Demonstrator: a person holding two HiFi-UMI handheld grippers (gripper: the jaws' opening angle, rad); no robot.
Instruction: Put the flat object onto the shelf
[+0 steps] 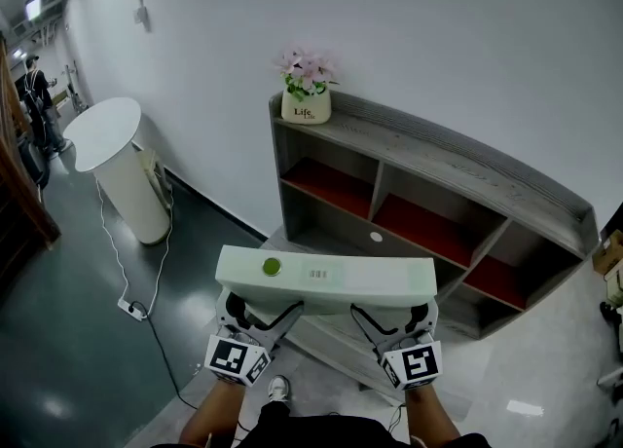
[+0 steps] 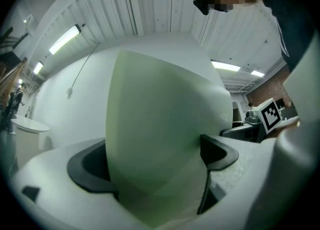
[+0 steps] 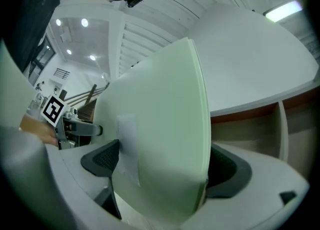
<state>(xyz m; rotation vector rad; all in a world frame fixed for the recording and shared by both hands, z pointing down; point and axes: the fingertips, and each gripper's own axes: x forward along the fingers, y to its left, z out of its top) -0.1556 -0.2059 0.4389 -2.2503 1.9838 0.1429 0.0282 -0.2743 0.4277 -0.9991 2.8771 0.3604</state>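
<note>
Grey shelf point(image 1: 438, 183) against the wall: long top board, open compartments with red floors beneath. Ahead of the load and well apart from it.

Pale green flat object point(image 1: 326, 280), carried level in the air in front of the shelf, touching nothing but the two tools. Not yet delivered.

Left gripper point(image 1: 255, 315) and right gripper point(image 1: 394, 324) at the near long edge, one toward each end. Black fingers point(image 2: 215, 151) of the left clamped on the panel's thickness; fingers point(image 3: 102, 159) of the right clamped likewise.

Flower pot point(image 1: 306, 103) on the left end of the top board.

Likely hazards:
- Droop or slip of the far edge, from a hold along one edge only.
- Twist in the grip, from unequal advance of the two hands.
- Collision with a divider or the top board, from too low an approach.
- Toppling of the pot, from a landing too far left.
</note>
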